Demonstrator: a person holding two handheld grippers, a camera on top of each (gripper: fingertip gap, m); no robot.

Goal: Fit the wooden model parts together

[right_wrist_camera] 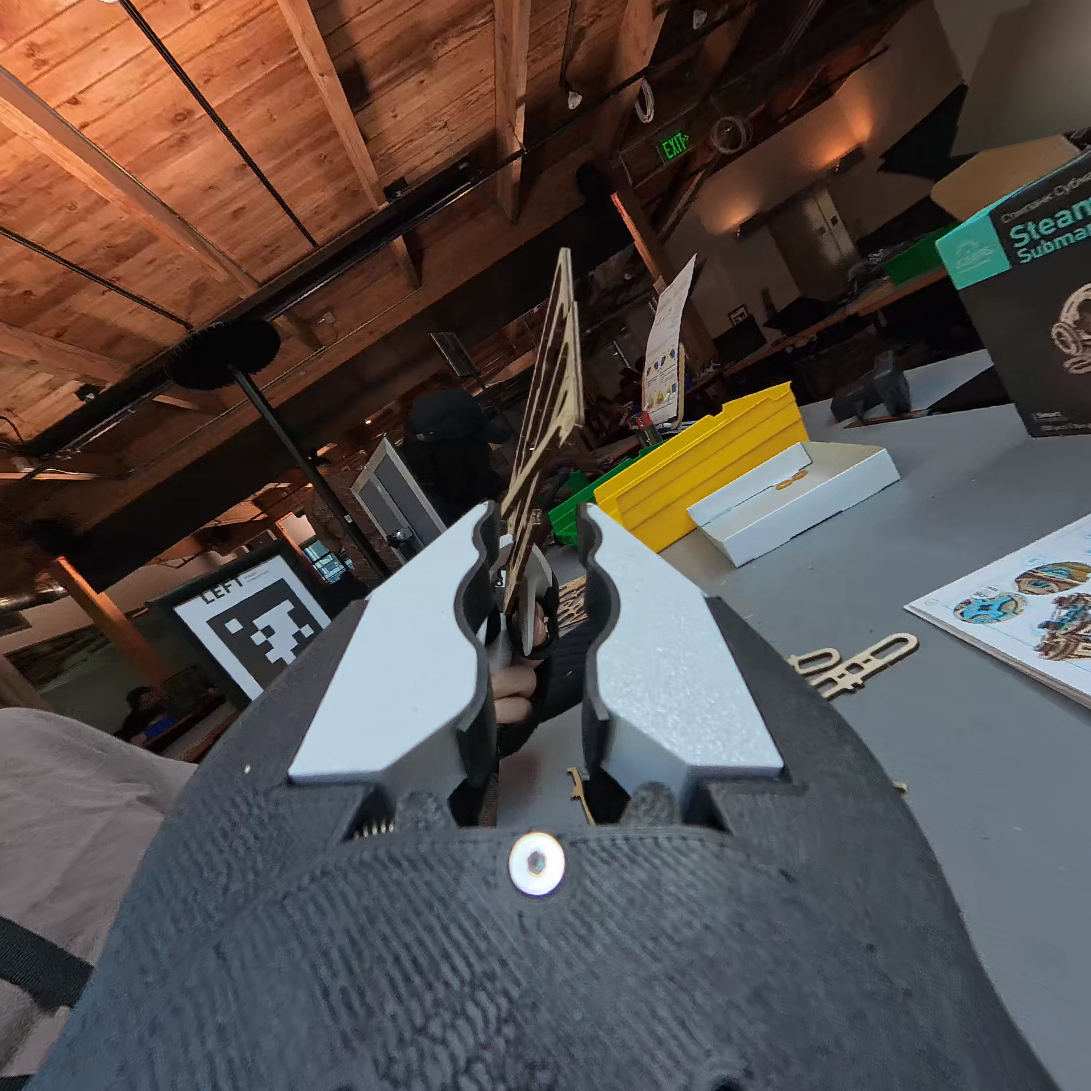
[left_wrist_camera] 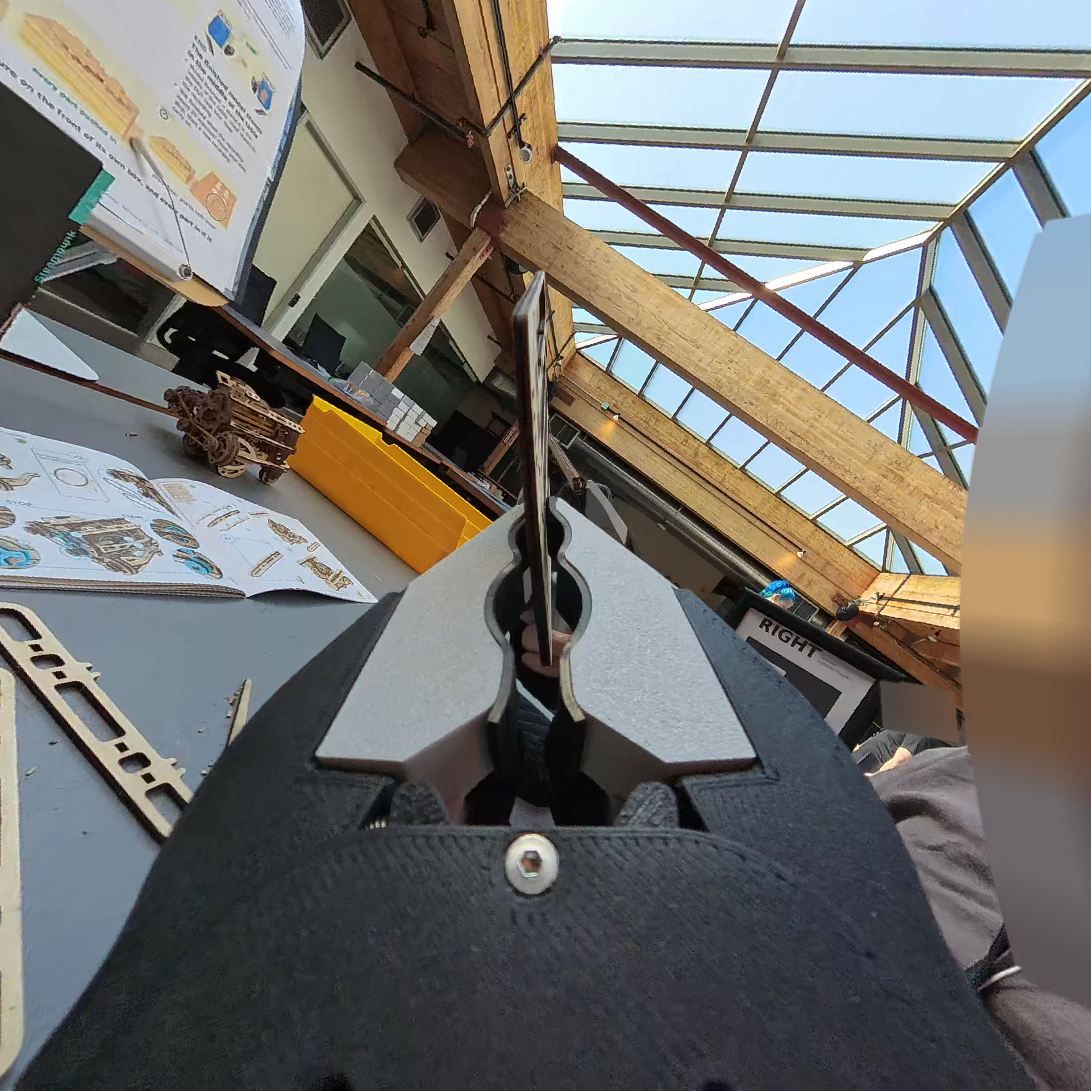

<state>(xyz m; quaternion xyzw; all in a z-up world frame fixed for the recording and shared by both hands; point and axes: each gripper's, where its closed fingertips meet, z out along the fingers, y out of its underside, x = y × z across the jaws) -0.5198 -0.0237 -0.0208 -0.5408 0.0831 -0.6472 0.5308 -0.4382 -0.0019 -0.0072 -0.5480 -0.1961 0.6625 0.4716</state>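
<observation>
My left gripper [left_wrist_camera: 534,510] is shut on a thin laser-cut wooden sheet [left_wrist_camera: 534,407], which I see edge-on, standing straight up out of the jaws toward the skylight. In the right wrist view the same sheet [right_wrist_camera: 555,378] shows its cut-out face, held by the left gripper [right_wrist_camera: 528,614] just beyond. My right gripper [right_wrist_camera: 537,513] is open and empty. The sheet's lower end sits in line with the gap between the right gripper's fingers, nearer the left finger [right_wrist_camera: 472,549]. I cannot tell whether it touches.
The grey table [left_wrist_camera: 118,649] holds an open instruction booklet [left_wrist_camera: 147,531], an assembled wooden model [left_wrist_camera: 230,431], a yellow bin [left_wrist_camera: 384,490] and a punched-out wooden frame strip [left_wrist_camera: 88,708]. The right wrist view shows a loose wooden part [right_wrist_camera: 850,667], a white box [right_wrist_camera: 797,496] and the kit box [right_wrist_camera: 1033,295]. Some 9 centimeters of space lies between my two pairs of fingers.
</observation>
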